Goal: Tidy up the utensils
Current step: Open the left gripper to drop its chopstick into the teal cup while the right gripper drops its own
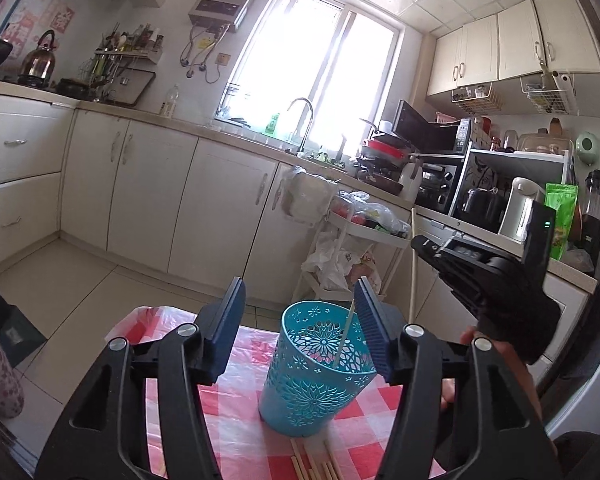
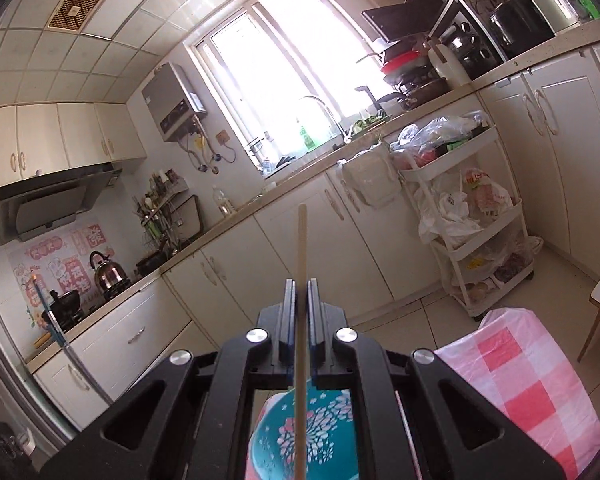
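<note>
Blue pads of the left gripper (image 1: 300,320) stand spread at 6 o'clock in the left wrist view, nothing between them. Just beyond them, the teal cup (image 1: 314,368) sits on the red-checked cloth (image 1: 236,432), its far rim close to the right-hand pad; whether they touch cannot be told. One pale chopstick (image 1: 345,334) leans inside it already. More chopsticks (image 1: 320,466) lie flat on the cloth at 6 o'clock, just before the cup.

At 3 o'clock the right gripper (image 1: 422,245) is raised above the table, a hand (image 1: 500,360) beneath it. In its own view its pads (image 2: 313,312) are pressed together on a long wooden chopstick (image 2: 301,264), whose axis runs straight along the fingers, tip toward 12 o'clock and tail down toward 6 o'clock over the cup (image 2: 304,432). So the cup lies below and slightly behind the pinch point, and the right hand is the one placed to drop the stick; tipping the tail downward into the opening looks like the coming move.

Further off stand cabinets (image 1: 220,200) and a bright window (image 1: 320,60).
</note>
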The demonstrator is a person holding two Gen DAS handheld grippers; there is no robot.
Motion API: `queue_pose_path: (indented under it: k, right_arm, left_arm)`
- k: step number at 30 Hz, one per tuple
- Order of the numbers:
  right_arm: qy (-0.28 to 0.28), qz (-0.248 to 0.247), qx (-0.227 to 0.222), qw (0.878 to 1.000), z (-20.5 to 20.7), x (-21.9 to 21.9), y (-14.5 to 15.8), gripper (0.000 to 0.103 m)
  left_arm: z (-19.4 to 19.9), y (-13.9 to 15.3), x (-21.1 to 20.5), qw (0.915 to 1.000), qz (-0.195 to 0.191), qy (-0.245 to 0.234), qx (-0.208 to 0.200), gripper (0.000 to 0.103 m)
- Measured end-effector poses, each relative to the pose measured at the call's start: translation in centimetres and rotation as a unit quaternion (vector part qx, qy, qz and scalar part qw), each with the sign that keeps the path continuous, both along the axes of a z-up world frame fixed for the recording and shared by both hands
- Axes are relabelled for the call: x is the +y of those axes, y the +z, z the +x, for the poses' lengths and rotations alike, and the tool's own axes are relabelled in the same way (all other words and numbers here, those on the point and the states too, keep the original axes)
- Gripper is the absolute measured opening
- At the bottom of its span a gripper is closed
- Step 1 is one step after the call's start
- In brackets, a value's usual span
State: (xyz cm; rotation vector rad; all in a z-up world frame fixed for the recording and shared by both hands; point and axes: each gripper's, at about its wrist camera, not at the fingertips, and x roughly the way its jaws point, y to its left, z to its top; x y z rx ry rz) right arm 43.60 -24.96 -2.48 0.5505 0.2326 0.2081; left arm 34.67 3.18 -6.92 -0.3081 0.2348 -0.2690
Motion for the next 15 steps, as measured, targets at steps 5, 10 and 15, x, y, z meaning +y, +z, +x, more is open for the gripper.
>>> queue_pose_path:
  k: [5, 10, 15]
  right_arm:
    - [-0.019, -0.026, 0.028, 0.999, 2.6, 1.3, -2.0, 0.006]
    - [-0.010, -0.064, 0.032, 0.997, 1.6, 2.3, -3.6, 0.018]
    - [-0.002, -0.074, 0.024, 0.997, -1.3, 1.7, -3.1, 0.031]
  left_arm:
    - [0.0, 0.0, 0.7, 1.0000, 0.000, 0.003, -0.001, 0.054]
    - [-0.1, -0.1, 0.6, 1.0000, 0.001, 0.005, 0.003, 0.056]
    - [-0.2, -0.3, 0.5, 0.9999, 0.012, 0.006, 0.007, 0.058]
